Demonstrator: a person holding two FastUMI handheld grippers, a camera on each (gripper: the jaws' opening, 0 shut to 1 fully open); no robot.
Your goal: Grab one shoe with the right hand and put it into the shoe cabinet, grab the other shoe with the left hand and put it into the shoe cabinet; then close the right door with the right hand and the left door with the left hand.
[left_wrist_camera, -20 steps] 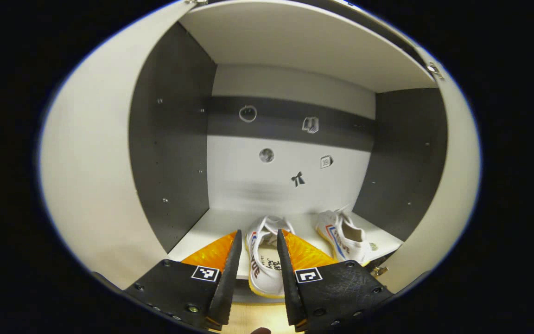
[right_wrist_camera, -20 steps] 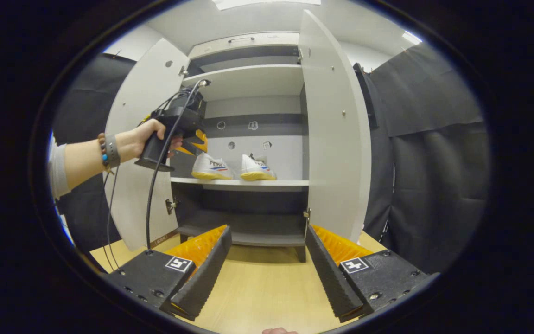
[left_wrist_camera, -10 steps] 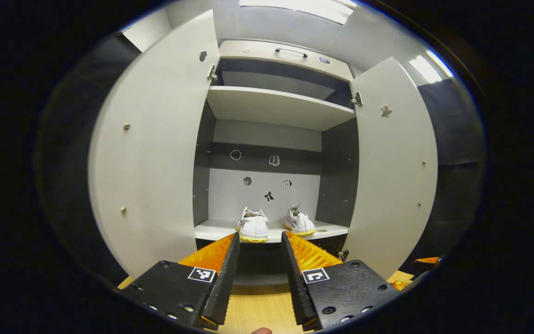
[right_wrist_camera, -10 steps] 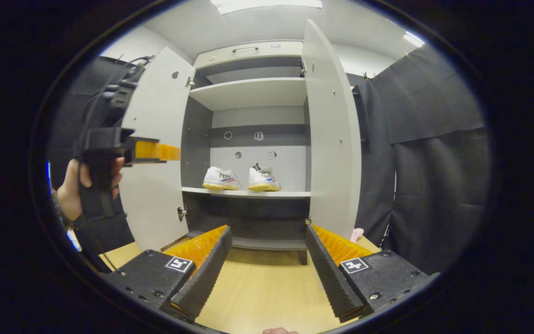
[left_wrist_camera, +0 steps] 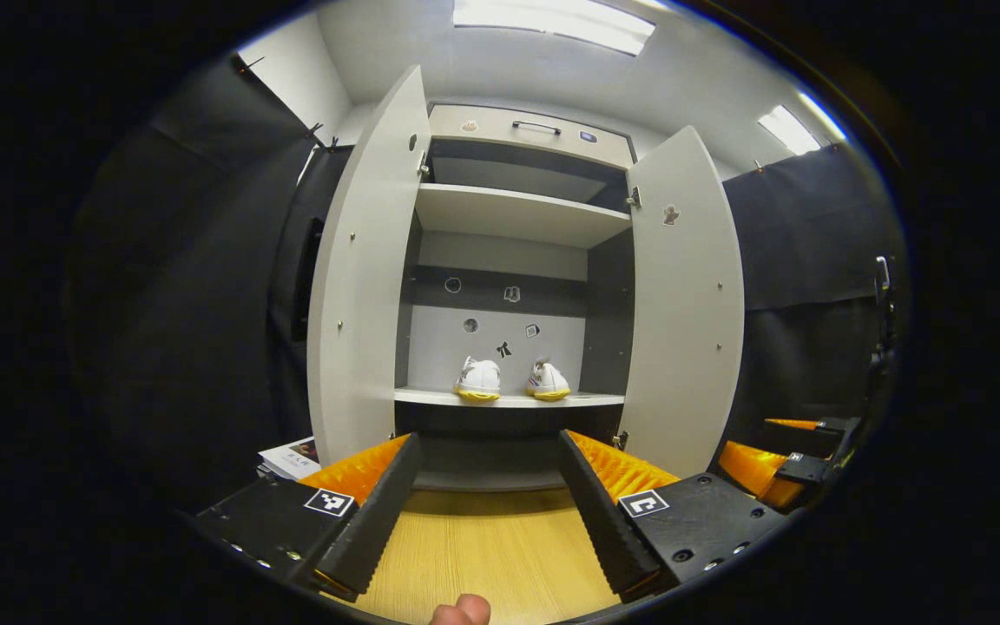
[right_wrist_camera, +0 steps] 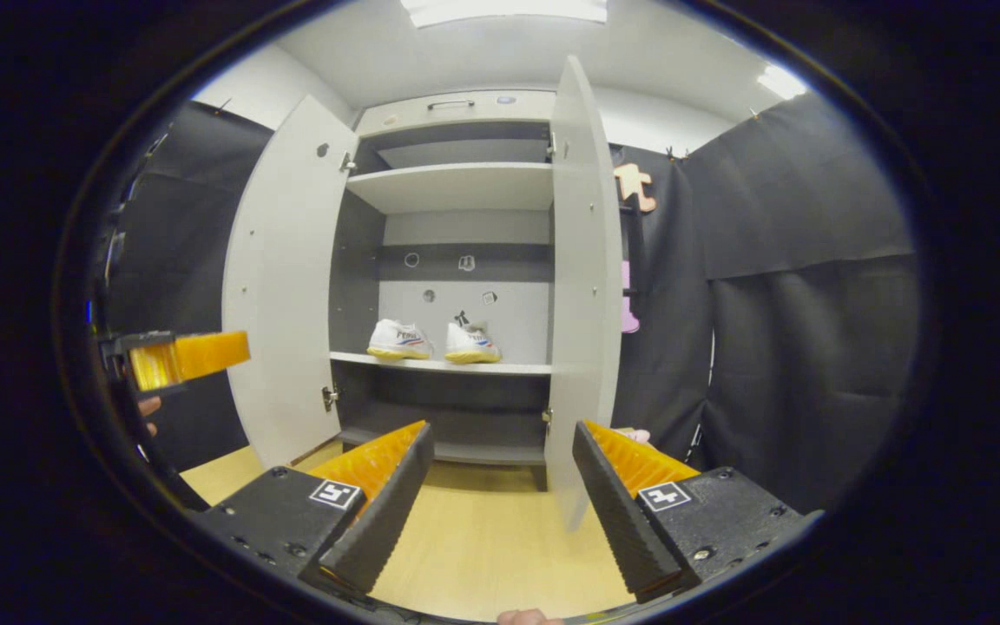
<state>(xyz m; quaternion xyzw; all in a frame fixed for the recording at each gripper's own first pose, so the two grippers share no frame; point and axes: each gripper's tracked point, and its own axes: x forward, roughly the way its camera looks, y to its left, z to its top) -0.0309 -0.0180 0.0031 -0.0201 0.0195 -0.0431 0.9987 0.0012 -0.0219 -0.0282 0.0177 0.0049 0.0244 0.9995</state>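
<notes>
The left tongs (left_wrist_camera: 487,503) gape wide and hold nothing, low over the wooden desk (left_wrist_camera: 483,555); the right tongs (right_wrist_camera: 500,499) are just as wide and just as empty. Past them stands the shoe cabinet (right_wrist_camera: 457,182) with both doors swung out. The left shoe (right_wrist_camera: 398,339) and right shoe (right_wrist_camera: 471,344) sit side by side on the middle shelf (right_wrist_camera: 448,365), well inside and clear of its front edge, so the placing looks done and the door-closing step is in hand. By the task's order the right door (right_wrist_camera: 582,286) goes first: the right tongs would need to get round to its outer face and push it inward. Open desk lies between tongs and cabinet. The left door (left_wrist_camera: 361,286) juts toward the left tongs, its free edge forward; there is dark cloth behind both doors.
</notes>
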